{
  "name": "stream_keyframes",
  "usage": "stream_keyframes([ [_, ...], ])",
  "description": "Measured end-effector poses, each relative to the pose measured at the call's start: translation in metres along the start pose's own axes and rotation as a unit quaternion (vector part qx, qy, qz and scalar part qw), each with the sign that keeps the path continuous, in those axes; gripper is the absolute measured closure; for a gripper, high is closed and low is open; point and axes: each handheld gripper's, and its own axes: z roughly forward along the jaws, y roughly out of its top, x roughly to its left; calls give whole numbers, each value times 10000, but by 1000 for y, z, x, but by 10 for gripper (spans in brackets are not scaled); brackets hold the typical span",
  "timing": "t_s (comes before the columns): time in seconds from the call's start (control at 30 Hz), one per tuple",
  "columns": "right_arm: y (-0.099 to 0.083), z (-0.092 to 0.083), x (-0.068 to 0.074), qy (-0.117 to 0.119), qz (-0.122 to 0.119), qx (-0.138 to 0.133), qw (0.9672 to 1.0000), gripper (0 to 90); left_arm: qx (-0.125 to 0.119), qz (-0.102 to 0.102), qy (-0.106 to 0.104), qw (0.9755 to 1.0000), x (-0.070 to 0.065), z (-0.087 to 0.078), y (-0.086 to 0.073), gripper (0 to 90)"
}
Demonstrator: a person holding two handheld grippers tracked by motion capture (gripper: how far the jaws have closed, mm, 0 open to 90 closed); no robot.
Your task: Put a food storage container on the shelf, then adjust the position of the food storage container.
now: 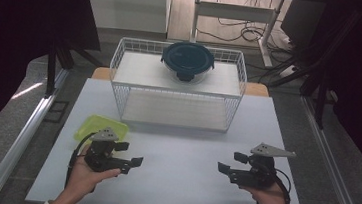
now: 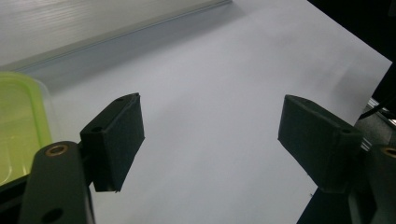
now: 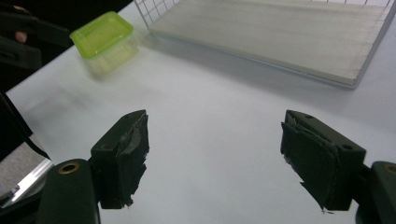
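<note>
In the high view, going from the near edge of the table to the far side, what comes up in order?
The two claws, left and right, level with each other → green lidded box → white wire rack → round dark-lidded container on the rack's top shelf.

Black left gripper [image 1: 135, 161] and right gripper [image 1: 222, 167], grey plates, white cuffs.
</note>
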Motion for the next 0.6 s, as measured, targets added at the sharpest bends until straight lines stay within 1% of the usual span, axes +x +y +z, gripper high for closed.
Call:
stream_keyframes([
  [0.2, -1, 1, 0, -48, -39, 7, 10000, 235, -49, 18, 158, 9999, 3, -4, 1, 217],
  [0.4, -4, 6, -3, -108, -32, 110, 9999, 234, -99, -54, 148, 9998, 9, -10, 1, 224],
  [0.43, -6, 8, -5, -136, -30, 169, 9998, 235, -94, -113, 114, 9998, 13, -12, 2, 228],
  [0.47, -6, 8, -5, -136, -30, 169, 9998, 235, -94, -113, 114, 9998, 13, -12, 2, 229],
  [0.5, -7, 10, -6, -133, 19, 212, 9997, 235, -113, -157, 88, 9998, 15, -14, 3, 234],
  [0.53, -7, 10, -6, -133, 19, 212, 9997, 235, -131, -168, 63, 9998, 18, -17, 6, 234],
  [0.6, -10, 11, -6, -108, 39, 254, 9996, 234, -189, -170, 139, 9996, 23, -23, 10, 240],
])
